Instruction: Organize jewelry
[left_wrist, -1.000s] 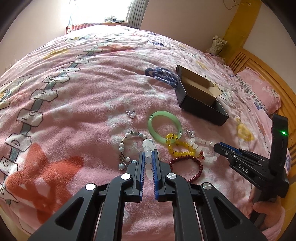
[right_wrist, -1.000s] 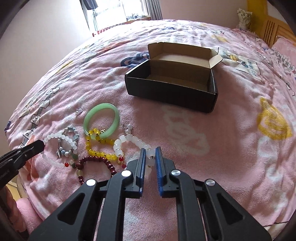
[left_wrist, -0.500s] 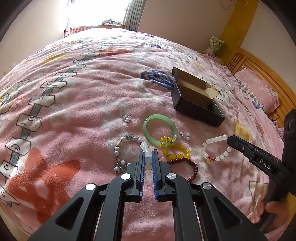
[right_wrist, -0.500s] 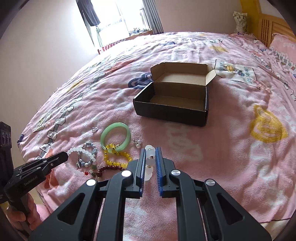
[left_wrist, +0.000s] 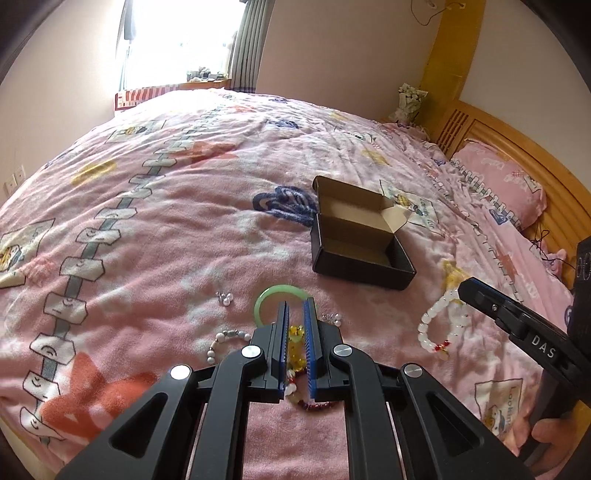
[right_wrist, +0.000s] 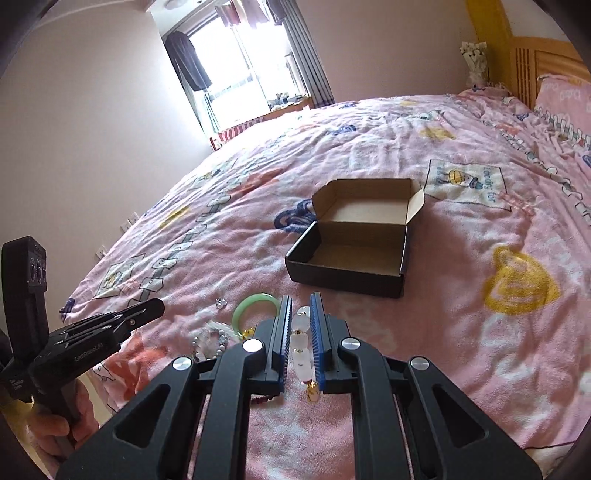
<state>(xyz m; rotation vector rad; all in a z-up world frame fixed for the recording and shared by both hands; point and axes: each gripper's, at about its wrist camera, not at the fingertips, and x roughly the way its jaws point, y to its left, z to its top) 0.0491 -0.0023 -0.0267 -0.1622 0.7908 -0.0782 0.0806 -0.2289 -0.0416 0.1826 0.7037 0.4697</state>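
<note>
Pink bedspread (left_wrist: 184, 229): right hand-held gripper (right_wrist: 298, 347), clamped on white bead bracelet (left_wrist: 437, 325), had lifted it clear toward open box (right_wrist: 354, 254); left hand-held gripper (left_wrist: 294, 347) nearly closed, seemingly empty.

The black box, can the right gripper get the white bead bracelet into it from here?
Probably yes. The right gripper holds the white bead bracelet lifted, the black box stands open just ahead, and nothing lies between them.

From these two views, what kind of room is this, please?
Most likely a home bedroom: a bed under a pink blanket, a pink pillow against a wooden headboard, and a curtained window.
</note>
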